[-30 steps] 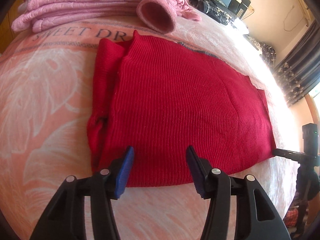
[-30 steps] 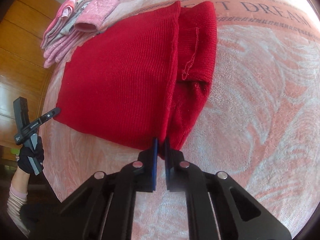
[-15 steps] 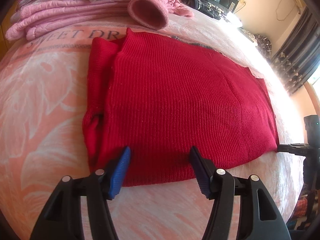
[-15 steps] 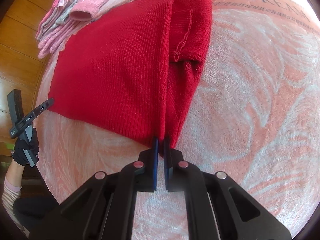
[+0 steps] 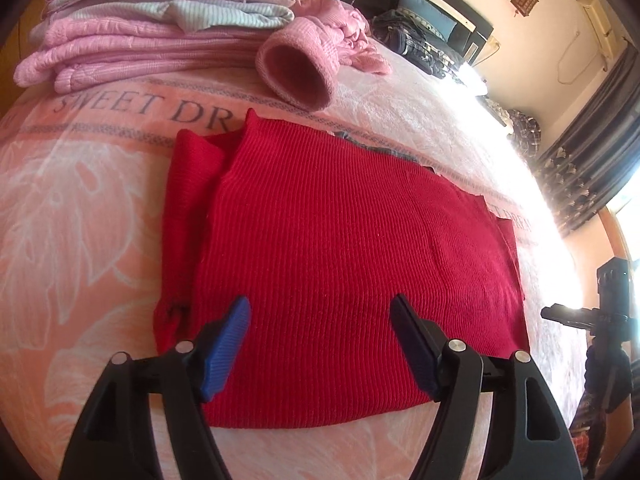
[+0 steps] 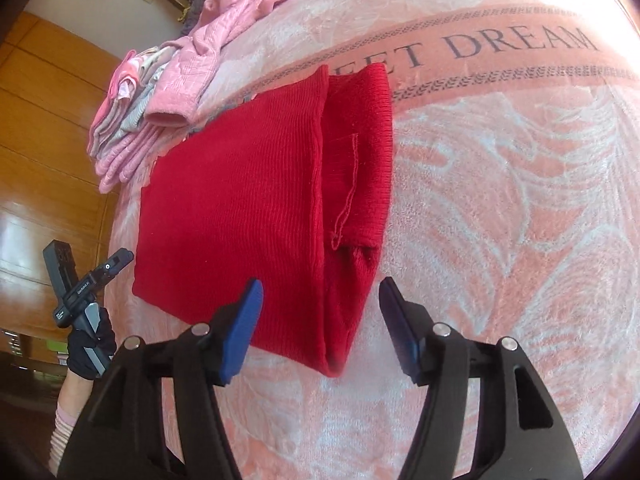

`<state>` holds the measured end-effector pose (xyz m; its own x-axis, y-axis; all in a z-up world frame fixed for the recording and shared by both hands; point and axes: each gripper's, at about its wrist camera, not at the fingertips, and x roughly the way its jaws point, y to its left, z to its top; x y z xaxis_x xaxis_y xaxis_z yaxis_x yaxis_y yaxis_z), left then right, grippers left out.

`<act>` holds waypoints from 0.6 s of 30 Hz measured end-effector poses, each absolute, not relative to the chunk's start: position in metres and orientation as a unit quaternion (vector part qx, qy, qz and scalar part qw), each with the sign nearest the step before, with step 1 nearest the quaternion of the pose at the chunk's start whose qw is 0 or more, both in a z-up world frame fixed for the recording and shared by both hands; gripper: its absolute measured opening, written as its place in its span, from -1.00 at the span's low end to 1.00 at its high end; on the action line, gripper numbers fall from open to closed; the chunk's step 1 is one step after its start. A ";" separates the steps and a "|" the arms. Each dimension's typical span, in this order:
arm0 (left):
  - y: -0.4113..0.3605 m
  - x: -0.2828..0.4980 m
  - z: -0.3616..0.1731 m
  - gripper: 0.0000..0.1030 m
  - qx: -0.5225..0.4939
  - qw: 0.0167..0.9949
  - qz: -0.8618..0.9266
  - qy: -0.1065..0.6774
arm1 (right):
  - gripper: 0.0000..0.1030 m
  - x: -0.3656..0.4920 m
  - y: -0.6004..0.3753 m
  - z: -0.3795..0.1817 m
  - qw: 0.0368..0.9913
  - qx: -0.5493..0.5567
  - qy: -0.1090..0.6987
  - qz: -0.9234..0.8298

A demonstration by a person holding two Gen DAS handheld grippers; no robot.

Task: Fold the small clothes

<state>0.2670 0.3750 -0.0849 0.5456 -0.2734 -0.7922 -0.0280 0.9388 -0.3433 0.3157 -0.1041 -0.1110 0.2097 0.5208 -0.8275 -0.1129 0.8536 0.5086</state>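
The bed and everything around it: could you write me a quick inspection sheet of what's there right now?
Surface: pink bedspread with leaf pattern and printed lettering.
Job's things: red sweater lying flat, partly folded, one side turned in over the body.
Clutter: pile of pink and grey clothes at the bed's far end; a pink sleeve cuff points toward the sweater.
Grippers: left gripper open over the sweater's near edge; right gripper open over its corner, holding nothing.
Cables: a thin cord hangs on the far wall.
Surroundings: wooden wall panels, dark patterned curtain, bright window light.
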 end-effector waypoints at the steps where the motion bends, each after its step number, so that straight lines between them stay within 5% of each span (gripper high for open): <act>1: 0.374 0.270 -0.087 0.42 -0.159 0.864 -0.069 0.472 | 0.19 0.320 -0.106 -0.116 0.757 0.174 0.595 0.207; 15: 0.387 0.291 -0.108 0.42 -0.150 0.864 -0.069 0.476 | 0.19 0.346 -0.093 -0.148 0.734 0.188 0.609 0.232; 16: 0.387 0.291 -0.108 0.42 -0.148 0.864 -0.070 0.476 | 0.17 0.347 -0.092 -0.149 0.737 0.190 0.606 0.232; 18: 0.387 0.292 -0.109 0.42 -0.144 0.865 -0.073 0.475 | -0.23 0.349 -0.092 -0.150 0.739 0.195 0.603 0.228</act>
